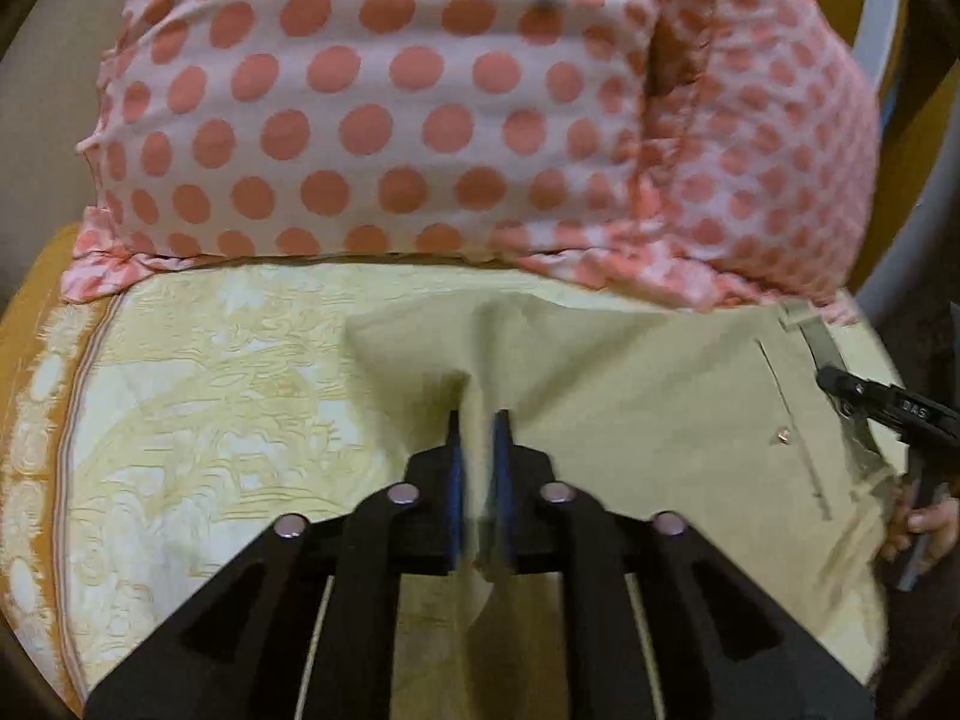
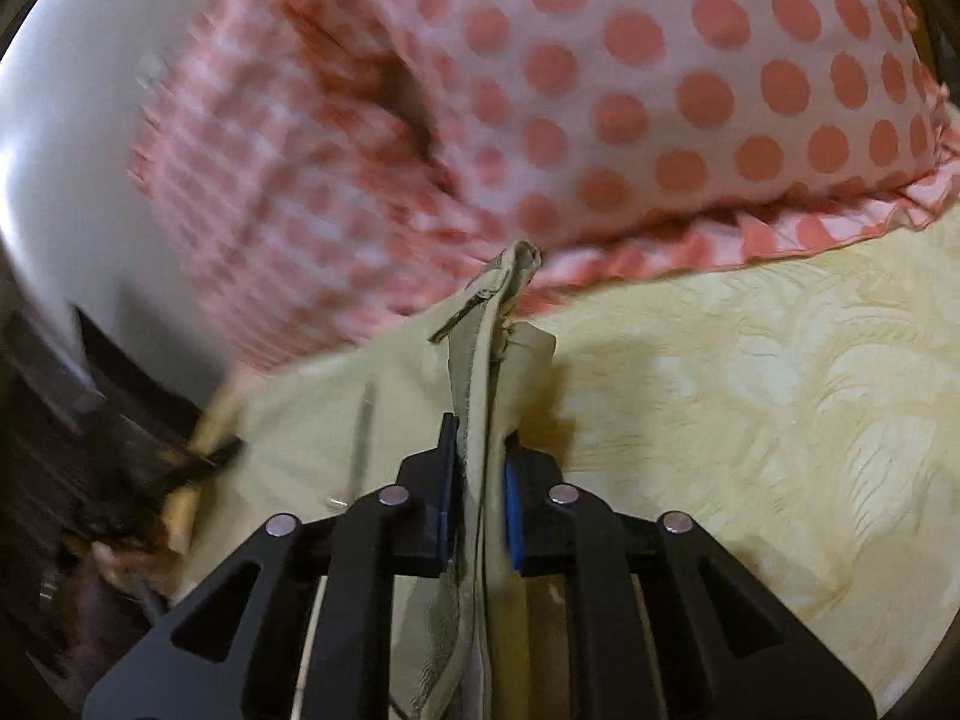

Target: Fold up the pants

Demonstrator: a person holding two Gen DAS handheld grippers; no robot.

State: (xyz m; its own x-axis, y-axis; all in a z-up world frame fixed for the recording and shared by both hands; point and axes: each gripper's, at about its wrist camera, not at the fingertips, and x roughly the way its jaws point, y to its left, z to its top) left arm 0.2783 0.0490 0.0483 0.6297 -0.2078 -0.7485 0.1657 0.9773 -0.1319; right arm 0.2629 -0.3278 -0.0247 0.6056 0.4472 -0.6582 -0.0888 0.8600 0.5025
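Beige pants point(image 1: 648, 396) lie on a yellow patterned bedspread point(image 1: 210, 396). My left gripper point(image 1: 478, 426) is shut on a fold of the pants fabric, which rises in a ridge between its blue pads. My right gripper point(image 2: 480, 438) is shut on the pants' waistband edge point(image 2: 486, 324), which stands up between its fingers. In the left wrist view the right gripper point(image 1: 888, 408) shows at the right edge, by the waistband and a pocket with a small button point(image 1: 782, 435).
A large pink pillow with orange polka dots point(image 1: 390, 108) lies just beyond the pants, also in the right wrist view point(image 2: 660, 90). The bedspread point(image 2: 780, 396) stretches right. An orange border point(image 1: 30, 330) marks the bed's left side. Dark furniture point(image 2: 60, 450) stands at the left.
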